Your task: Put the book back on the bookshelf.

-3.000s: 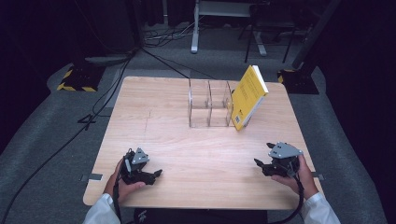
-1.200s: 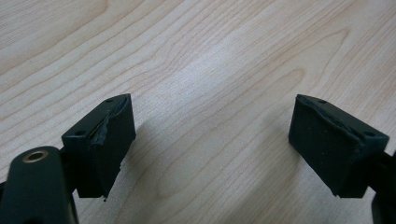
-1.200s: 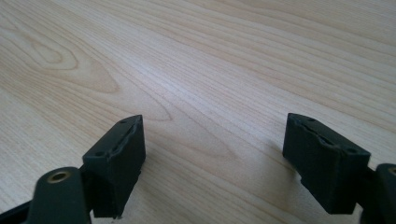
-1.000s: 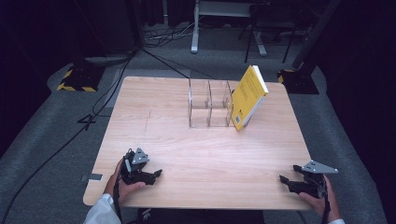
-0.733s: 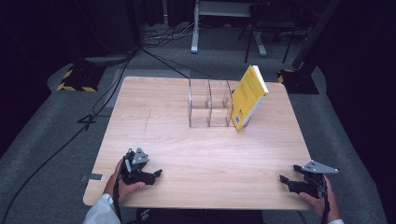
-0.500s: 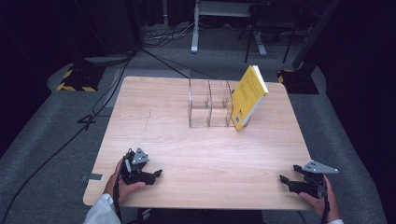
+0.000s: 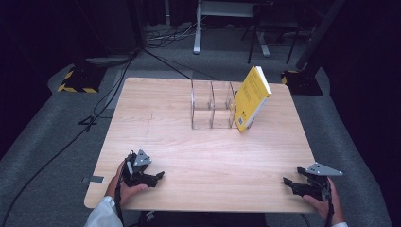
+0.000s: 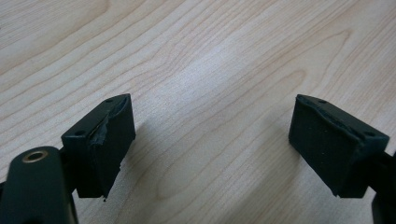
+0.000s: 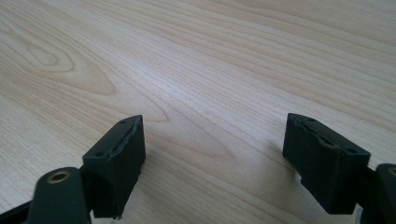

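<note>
Resting low at the near edge of the wooden table, lower left of the high view: the left gripper, held in a hand, jaws spread and empty, nothing but bare wood grain between the pads in the left gripper view. Parked at the lower right corner of the same view, close to the table's right and near edges: the right gripper, likewise released, with only pale board between its pads in the right gripper view. Probably a waiting posture, both tools set wide apart and well back from the work. Well apart from both, in the upper middle of the high view: a yellow book, tilted, its lower edge on the table and its upper part leaning against the right end of a clear acrylic compartment rack. Likely propped there for lack of a slot, with the rack's open compartments standing empty beside it and looking like the intended home. Plenty of bare board between grippers and book for a straight approach. Less margin on the book's right side, near the table's right edge. Worth noting for any reach: transparent walls hard to judge, and a leaning book apt to slide or topple if nudged at its base.
</note>
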The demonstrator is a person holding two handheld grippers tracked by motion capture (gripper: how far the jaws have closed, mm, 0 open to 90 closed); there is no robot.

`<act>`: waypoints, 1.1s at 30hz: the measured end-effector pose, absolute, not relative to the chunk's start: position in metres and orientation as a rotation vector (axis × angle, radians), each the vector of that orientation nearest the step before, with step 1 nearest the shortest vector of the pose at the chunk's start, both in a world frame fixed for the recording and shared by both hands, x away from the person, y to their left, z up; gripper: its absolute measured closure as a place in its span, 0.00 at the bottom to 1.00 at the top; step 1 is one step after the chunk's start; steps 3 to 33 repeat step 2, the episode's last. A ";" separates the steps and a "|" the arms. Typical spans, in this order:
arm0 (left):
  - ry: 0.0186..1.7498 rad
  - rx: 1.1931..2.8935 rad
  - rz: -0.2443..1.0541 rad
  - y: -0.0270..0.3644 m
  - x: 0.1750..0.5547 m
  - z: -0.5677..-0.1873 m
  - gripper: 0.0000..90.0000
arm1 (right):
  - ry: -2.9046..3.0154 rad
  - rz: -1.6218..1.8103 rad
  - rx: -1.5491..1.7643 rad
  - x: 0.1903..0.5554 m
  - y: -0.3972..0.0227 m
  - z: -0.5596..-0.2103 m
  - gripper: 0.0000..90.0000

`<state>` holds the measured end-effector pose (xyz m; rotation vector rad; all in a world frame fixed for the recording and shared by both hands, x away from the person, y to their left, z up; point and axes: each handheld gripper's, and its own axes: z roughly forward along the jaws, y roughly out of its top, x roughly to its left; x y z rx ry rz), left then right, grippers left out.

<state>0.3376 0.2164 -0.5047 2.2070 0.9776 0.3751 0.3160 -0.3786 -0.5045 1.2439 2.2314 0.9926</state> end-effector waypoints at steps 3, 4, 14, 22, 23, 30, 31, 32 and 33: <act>0.977 2.208 0.373 0.216 0.338 -0.505 0.17 | 2.226 0.992 1.250 0.316 -0.378 -0.505 0.24; 0.977 2.208 0.373 0.216 0.338 -0.505 0.17 | 2.226 0.992 1.250 0.316 -0.378 -0.505 0.24; 0.977 2.208 0.373 0.216 0.338 -0.505 0.17 | 2.226 0.992 1.250 0.316 -0.378 -0.505 0.24; 0.977 2.208 0.373 0.216 0.338 -0.505 0.17 | 2.226 0.992 1.250 0.316 -0.378 -0.505 0.24; 0.977 2.208 0.373 0.216 0.338 -0.505 0.17 | 2.226 0.992 1.250 0.316 -0.378 -0.505 0.24; 0.977 2.208 0.373 0.216 0.338 -0.505 0.17 | 2.226 0.992 1.250 0.316 -0.378 -0.505 0.24; 0.977 2.208 0.373 0.216 0.338 -0.505 0.17 | 2.226 0.992 1.250 0.316 -0.378 -0.505 0.24; 0.977 2.208 0.373 0.216 0.338 -0.505 0.17 | 2.226 0.992 1.250 0.316 -0.378 -0.505 0.24; 0.977 2.208 0.373 0.216 0.338 -0.505 0.17 | 2.226 0.992 1.250 0.316 -0.378 -0.505 0.24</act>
